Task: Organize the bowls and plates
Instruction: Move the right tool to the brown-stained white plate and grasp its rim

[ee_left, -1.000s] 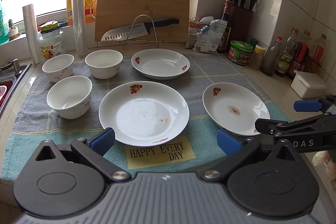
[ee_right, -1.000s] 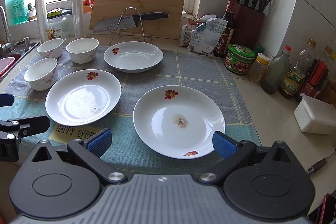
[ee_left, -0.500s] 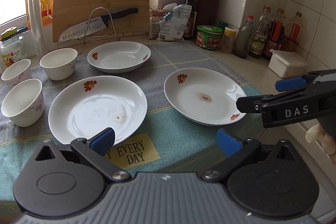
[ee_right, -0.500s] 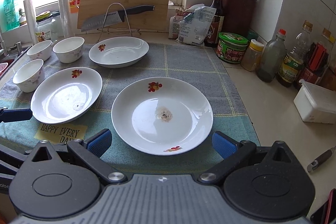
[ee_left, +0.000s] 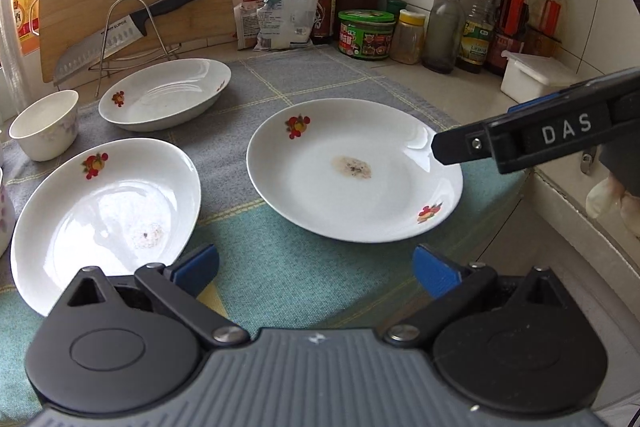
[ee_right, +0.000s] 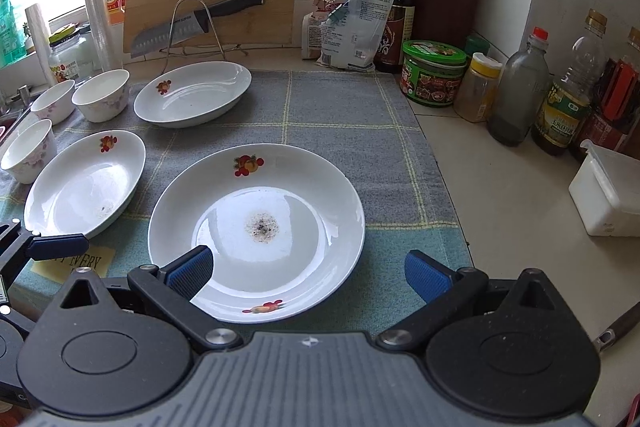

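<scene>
Kitchen counter under a checked cloth [ee_right: 340, 99]: the right gripper [ee_right: 308, 273] is spread wide and empty, its left pad over the near rim of the stained plate [ee_right: 256, 227], dead ahead. The left gripper [ee_left: 316, 269], equally wide and empty, sits back from that plate, so the right is nearer, while 2 more plates and the bowls lie leftward.

You have three white shallow ceramic plates with red flower prints [ee_right: 256, 223] and three small white ceramic bowls with faint pink patterns [ee_right: 102, 99].

"DAS" stands on the right gripper [ee_left: 472, 147], "SUPOR" on the knife [ee_left: 120, 27] blade, "EVERY" on the yellow label [ee_right: 74, 263].
</scene>
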